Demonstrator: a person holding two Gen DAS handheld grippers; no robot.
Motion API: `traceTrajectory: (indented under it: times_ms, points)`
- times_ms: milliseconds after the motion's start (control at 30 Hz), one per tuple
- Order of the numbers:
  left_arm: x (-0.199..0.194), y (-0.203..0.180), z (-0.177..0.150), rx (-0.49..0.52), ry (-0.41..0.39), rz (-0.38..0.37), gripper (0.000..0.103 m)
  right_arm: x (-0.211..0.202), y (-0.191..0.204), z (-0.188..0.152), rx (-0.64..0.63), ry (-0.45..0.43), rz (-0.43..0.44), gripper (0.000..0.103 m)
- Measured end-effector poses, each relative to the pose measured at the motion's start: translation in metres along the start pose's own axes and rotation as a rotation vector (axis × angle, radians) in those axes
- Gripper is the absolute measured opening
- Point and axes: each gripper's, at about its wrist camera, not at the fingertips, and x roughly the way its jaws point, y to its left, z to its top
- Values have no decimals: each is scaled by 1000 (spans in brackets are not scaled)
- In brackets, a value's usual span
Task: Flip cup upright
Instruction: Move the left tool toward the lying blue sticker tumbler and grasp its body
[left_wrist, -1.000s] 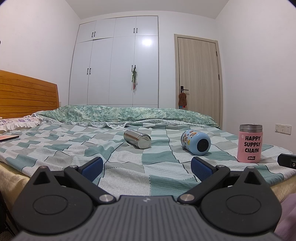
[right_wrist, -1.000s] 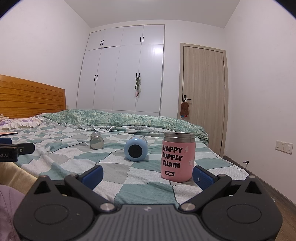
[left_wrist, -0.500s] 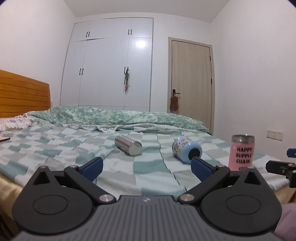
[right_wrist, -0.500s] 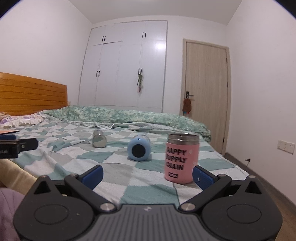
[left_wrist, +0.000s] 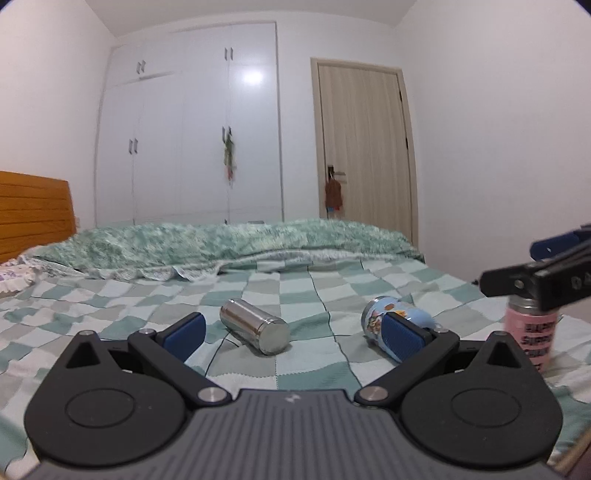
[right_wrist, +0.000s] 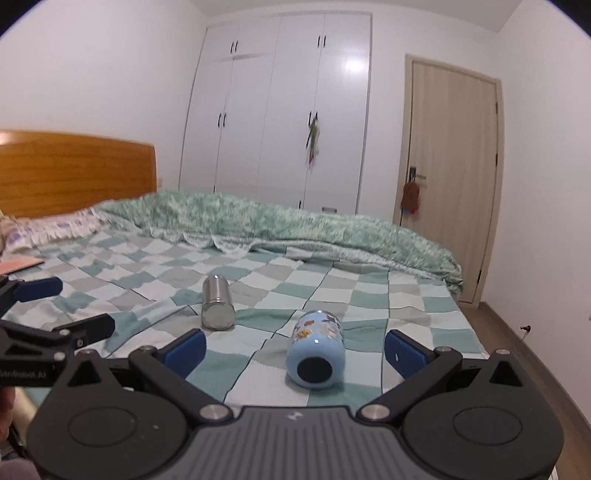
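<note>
Cup, in the left wrist view, means either of two toppled ones on the checked bedspread (left_wrist: 258, 373): a steel cup (left_wrist: 255, 326) lying on its side ahead of the left gripper (left_wrist: 293, 334), and a blue cartoon-print cup (left_wrist: 397, 321) on its side, partly hidden behind the right-hand pad. The left gripper's fingers are spread wide and hold nothing. A pink tumbler (left_wrist: 537, 336) stands upright at the right, and the right gripper (left_wrist: 532, 271) reaches across just in front of its top; a careless sweep there could knock it over.

In the right wrist view, the blue cartoon-print cup (right_wrist: 317, 356) lies between the wide-spread fingers of the right gripper (right_wrist: 293, 345), its dark-centred end facing the camera; nothing is gripped. The steel cup (right_wrist: 218, 306) lies farther back to the left, well apart from it. The left gripper (right_wrist: 61, 308) shows at the left edge, also open.

Both cups are smooth cylinders on soft, yielding cloth, so a nudge from one pad before the other closes would probably roll the cup away. Set upright, it may tip again on the mattress.
</note>
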Motion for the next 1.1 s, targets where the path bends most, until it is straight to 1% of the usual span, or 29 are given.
traceTrajectory:
  times_ms: [67, 167, 267, 400, 533, 633, 700, 800, 900, 933, 967, 1000, 1100]
  points:
    - [20, 8, 2, 4, 23, -17, 103, 27, 3, 10, 3, 43, -3, 103]
    - [55, 19, 5, 26, 68, -38, 103, 73, 3, 24, 17, 133, -25, 103]
    - [88, 27, 4, 54, 130, -104, 103, 115, 2, 33, 31, 210, -52, 103]
    - [132, 32, 0, 97, 211, -189, 103, 167, -3, 37, 49, 314, -87, 103]
    - [170, 37, -3, 82, 254, -248, 103, 215, -2, 31, 47, 412, -133, 103]
    - [193, 36, -7, 114, 280, -257, 103, 246, -5, 24, 67, 483, -151, 103]
    - [207, 34, -10, 133, 296, -245, 103, 264, -6, 19, 76, 525, -166, 103]
    - [221, 40, -16, 117, 312, -246, 103, 286, -10, 9, 88, 587, -187, 102]
    - [227, 40, -18, 126, 322, -246, 103, 305, -16, -5, 132, 660, -190, 94]
    - [227, 39, -19, 127, 323, -248, 103, 310, -16, -9, 134, 676, -205, 88]
    - [225, 39, -19, 129, 322, -248, 103, 311, -16, -11, 125, 677, -221, 86]
    - [223, 38, -18, 131, 319, -247, 103, 309, -16, -12, 121, 667, -219, 86]
    - [209, 39, -10, 121, 304, -241, 103, 294, -22, -10, 190, 643, -178, 85]
